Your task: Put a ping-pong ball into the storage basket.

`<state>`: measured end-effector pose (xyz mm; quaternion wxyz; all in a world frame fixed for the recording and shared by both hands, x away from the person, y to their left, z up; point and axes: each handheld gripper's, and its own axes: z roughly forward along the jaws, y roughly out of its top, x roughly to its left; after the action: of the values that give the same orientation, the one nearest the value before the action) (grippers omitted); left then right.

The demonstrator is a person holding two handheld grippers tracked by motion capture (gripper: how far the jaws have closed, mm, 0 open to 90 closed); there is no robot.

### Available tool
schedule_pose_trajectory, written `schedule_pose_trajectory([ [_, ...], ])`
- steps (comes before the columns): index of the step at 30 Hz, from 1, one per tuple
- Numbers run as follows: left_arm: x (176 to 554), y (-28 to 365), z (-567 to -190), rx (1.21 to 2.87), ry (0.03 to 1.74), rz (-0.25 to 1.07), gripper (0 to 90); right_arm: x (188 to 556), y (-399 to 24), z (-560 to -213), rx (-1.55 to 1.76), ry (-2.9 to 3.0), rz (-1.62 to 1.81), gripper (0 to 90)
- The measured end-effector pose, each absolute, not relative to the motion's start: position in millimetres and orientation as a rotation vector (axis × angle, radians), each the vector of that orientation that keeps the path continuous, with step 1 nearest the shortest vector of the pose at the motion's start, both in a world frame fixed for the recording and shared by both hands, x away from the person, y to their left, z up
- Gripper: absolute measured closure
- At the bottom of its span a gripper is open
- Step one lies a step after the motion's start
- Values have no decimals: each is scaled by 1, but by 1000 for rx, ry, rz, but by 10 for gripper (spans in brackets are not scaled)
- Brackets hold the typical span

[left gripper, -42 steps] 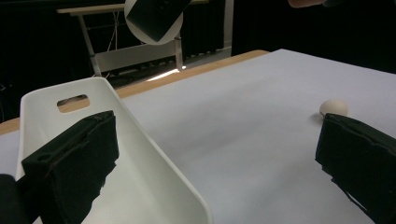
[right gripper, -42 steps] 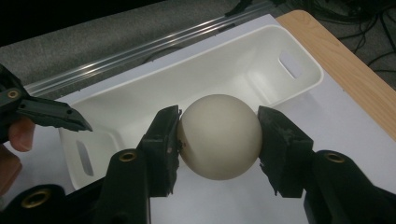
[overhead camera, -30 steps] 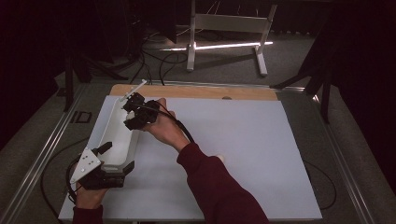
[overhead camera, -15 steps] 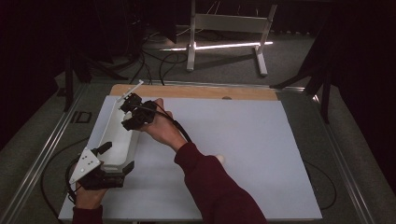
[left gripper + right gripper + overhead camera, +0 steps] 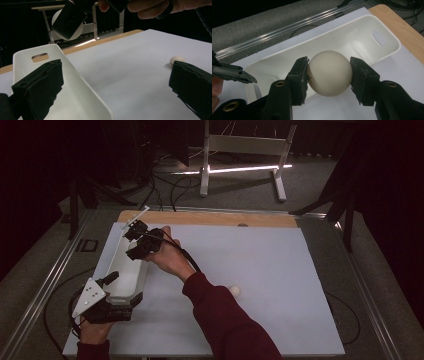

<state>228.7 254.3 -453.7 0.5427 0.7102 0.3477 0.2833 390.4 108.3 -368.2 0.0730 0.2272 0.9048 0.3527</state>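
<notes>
A cream ball (image 5: 329,73) sits between the black jaws of my right gripper (image 5: 329,72), which is shut on it. That gripper (image 5: 139,242) hangs over the far part of a long white tray (image 5: 127,275) at the table's left. In the left gripper view the same ball (image 5: 56,21) shows high above the tray's handle end. My left gripper (image 5: 121,290) is at the tray's near end, open wide. One of its jaws is inside the tray (image 5: 75,67), the other outside over the mat. A second cream ball (image 5: 234,291) lies on the white mat, beside the right sleeve.
A white mat (image 5: 260,265) covers the table, with a wooden strip (image 5: 210,218) along its far edge. Metal rails run down both sides. A white stand (image 5: 242,147) and cables sit on the floor beyond the table.
The right gripper with the ball has edged slightly left over the tray. The left gripper and the tray have stayed where they were.
</notes>
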Motion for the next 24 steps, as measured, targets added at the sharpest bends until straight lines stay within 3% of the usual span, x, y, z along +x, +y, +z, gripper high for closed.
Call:
schedule_pose_trajectory([
  [24, 228, 255, -453, 1688, 824, 672, 6, 382, 125, -375, 632, 2718, 1052, 497],
])
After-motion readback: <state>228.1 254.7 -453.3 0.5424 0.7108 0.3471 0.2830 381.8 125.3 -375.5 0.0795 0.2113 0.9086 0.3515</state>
